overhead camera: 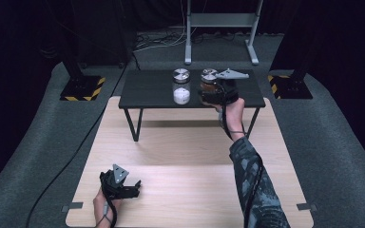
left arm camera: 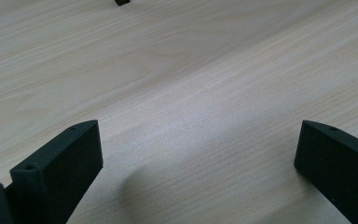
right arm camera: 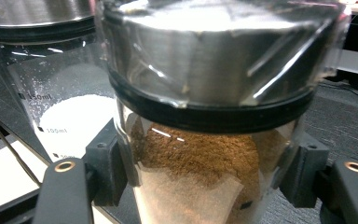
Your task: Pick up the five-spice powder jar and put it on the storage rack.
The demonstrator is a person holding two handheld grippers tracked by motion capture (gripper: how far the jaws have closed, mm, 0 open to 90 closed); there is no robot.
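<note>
Right tool (overhead camera: 212,92) clamped around the brown-powder jar (right arm camera: 205,154), upright at the far right of the small black desk (overhead camera: 147,92), just right of the white-powder jar (overhead camera: 181,86). Jar axis vertical, jaws level on either side below the lid. Left tool (overhead camera: 123,186) released, resting near left on the wooden desk (left arm camera: 191,93), well apart.

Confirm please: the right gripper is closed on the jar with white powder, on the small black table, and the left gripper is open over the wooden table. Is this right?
Not quite. The right gripper is closed on the jar of brown powder; the jar with white powder stands free beside it, as the right gripper view shows. The rest is correct: small black table, left gripper open over the wooden table.
</note>
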